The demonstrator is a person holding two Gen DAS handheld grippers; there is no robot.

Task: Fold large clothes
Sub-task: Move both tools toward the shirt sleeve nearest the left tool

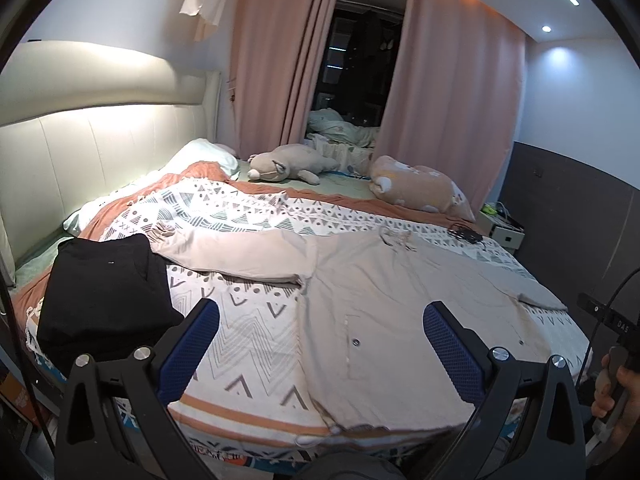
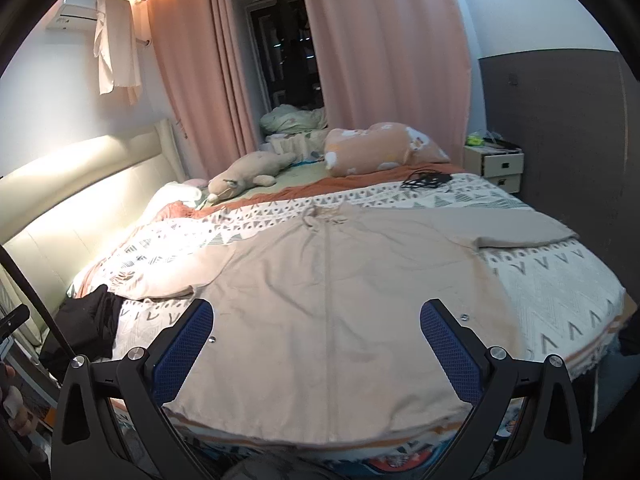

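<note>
A large beige long-sleeved garment point(image 1: 384, 312) lies spread flat on the bed, sleeves stretched out to both sides, hem at the near edge. It also shows in the right wrist view point(image 2: 340, 300). My left gripper point(image 1: 320, 320) is open and empty, held above the garment's near left part. My right gripper point(image 2: 316, 320) is open and empty, held above the garment's hem, jaws wide apart. A folded black garment point(image 1: 104, 300) lies on the bed's left side, also seen in the right wrist view point(image 2: 88, 324).
The bed has a patterned white cover point(image 1: 248, 320). A plush animal point(image 1: 288, 166) and a peach pillow point(image 1: 420, 184) lie at the far side. A black cable bundle point(image 2: 426, 180) lies far right. A nightstand point(image 2: 496, 164) stands by the wall. Pink curtains point(image 1: 280, 60) hang behind.
</note>
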